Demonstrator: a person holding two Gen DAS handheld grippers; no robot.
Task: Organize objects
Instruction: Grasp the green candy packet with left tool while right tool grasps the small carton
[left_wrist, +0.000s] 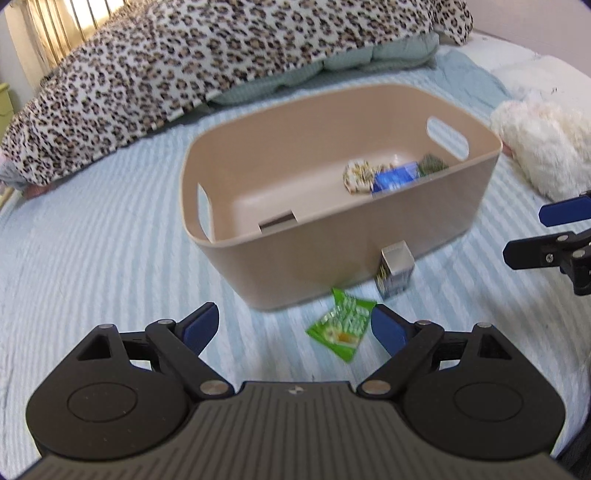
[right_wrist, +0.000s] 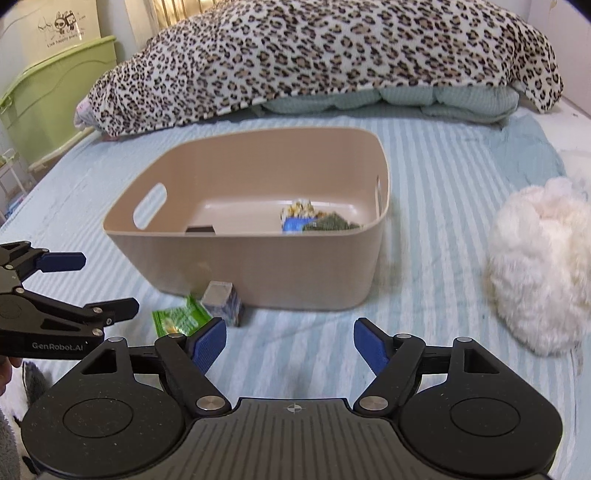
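Note:
A beige plastic bin (left_wrist: 325, 258) (right_wrist: 258, 266) stands on the striped bed. Inside it lie a patterned pouch (left_wrist: 356, 175), a blue packet (left_wrist: 395, 177) (right_wrist: 293, 223) and a dark green packet (left_wrist: 432, 164) (right_wrist: 328, 223). A green snack packet (left_wrist: 341, 325) (right_wrist: 181, 319) lies on the bed in front of the bin, next to a small upright box (left_wrist: 395, 271) (right_wrist: 223, 302). My left gripper (left_wrist: 295, 328) (right_wrist: 99, 284) is open and empty, with the green packet just inside its right finger. My right gripper (right_wrist: 290, 341) (left_wrist: 524, 232) is open and empty over bare bed.
A leopard-print blanket (left_wrist: 184, 66) (right_wrist: 314, 55) over a pale green quilt lies behind the bin. A white fluffy plush (left_wrist: 543, 147) (right_wrist: 535, 266) sits to the right. A green storage box (right_wrist: 55, 96) stands beside the bed at left.

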